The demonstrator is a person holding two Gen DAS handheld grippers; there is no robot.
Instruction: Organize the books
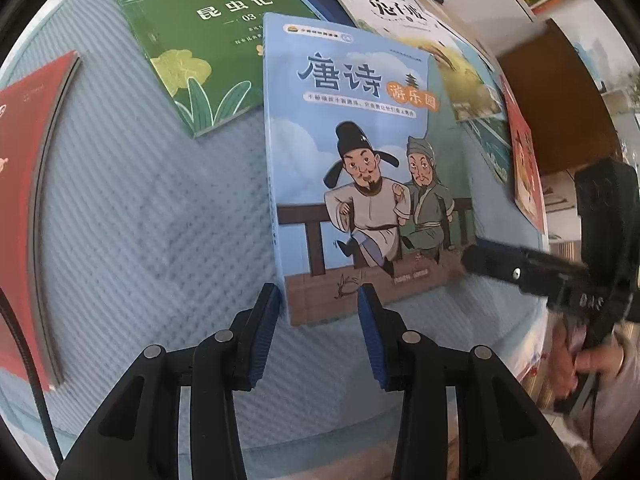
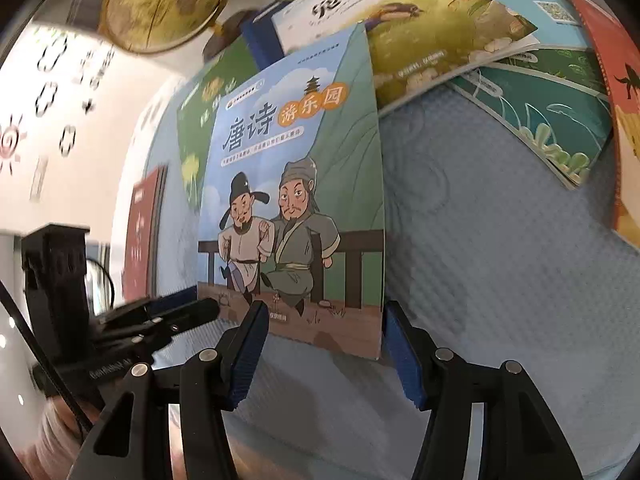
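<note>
The blue poetry book [image 1: 360, 152] is lying mid-mat [image 1: 160, 220], its near edge sitting between the spread jaws of both the left gripper [image 1: 318, 332] and the right gripper [image 2: 324, 352] — neither seemingly pinching it. Open mat is showing on both sides, with the green book [image 1: 200, 40] overlapped at 1 far corner.

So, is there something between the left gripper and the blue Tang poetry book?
Nothing visible: the left gripper is open at the near edge of the blue book, with only mat around.
</note>
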